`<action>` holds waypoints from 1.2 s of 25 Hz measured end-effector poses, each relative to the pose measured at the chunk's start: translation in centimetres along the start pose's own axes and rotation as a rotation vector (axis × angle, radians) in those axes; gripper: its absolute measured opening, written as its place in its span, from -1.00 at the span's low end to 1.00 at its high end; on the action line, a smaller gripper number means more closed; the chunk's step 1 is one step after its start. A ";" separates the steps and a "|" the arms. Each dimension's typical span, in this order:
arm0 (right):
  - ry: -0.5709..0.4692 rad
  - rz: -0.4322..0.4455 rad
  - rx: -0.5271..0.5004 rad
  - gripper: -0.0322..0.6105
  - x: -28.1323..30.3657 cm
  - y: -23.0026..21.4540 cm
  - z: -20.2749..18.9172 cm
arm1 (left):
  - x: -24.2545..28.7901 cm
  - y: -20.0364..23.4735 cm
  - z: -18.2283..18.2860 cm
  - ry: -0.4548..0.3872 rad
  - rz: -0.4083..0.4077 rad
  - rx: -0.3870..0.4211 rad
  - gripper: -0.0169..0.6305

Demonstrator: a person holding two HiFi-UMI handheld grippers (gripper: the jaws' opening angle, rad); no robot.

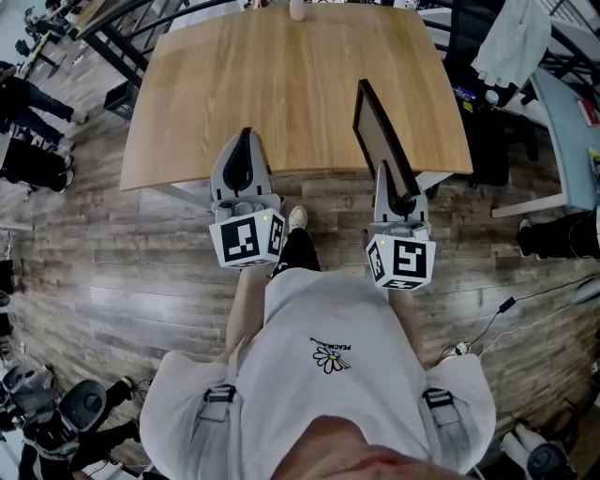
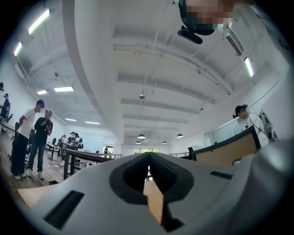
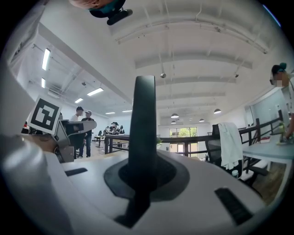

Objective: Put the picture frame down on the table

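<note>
The picture frame (image 1: 380, 131) is thin with a dark rim. It stands on edge above the right front part of the wooden table (image 1: 281, 84). My right gripper (image 1: 386, 171) is shut on its near lower end. In the right gripper view the frame's dark edge (image 3: 142, 114) rises straight up from between the jaws. My left gripper (image 1: 247, 136) is shut and holds nothing, with its tips over the table's front edge, left of the frame. In the left gripper view, the frame's brown back (image 2: 227, 151) shows to the right of the closed jaws.
A small pale object (image 1: 297, 9) stands at the table's far edge. At the right are a chair draped with a white garment (image 1: 511, 37) and another desk (image 1: 572, 122). People (image 1: 28, 103) stand at the left. A cable (image 1: 497, 309) lies on the wooden floor.
</note>
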State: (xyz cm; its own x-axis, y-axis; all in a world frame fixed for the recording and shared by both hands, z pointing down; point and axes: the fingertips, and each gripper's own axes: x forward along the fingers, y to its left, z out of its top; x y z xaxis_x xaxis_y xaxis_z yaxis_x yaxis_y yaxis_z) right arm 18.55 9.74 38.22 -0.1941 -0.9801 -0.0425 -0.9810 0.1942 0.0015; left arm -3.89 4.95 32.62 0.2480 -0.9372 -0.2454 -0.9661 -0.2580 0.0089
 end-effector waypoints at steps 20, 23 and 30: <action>0.028 -0.025 -0.020 -0.85 24.8 2.8 1.9 | 20.5 12.5 -4.0 0.032 -0.049 0.058 -0.90; 0.039 -0.034 -0.008 -0.85 26.2 2.0 1.6 | 21.0 12.6 -6.4 0.109 -0.059 0.089 -0.90; 0.052 -0.022 -0.057 -0.85 28.7 0.9 1.4 | 23.1 13.1 -6.2 0.073 -0.021 0.038 -0.90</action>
State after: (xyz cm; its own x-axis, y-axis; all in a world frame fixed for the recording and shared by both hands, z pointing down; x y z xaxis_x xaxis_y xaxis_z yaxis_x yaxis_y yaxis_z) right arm 12.14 -18.12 35.60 -0.1709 -0.9853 0.0089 -0.9836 0.1711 0.0577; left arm -10.40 -21.56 33.10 0.2717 -0.9465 -0.1739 -0.9622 -0.2701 -0.0332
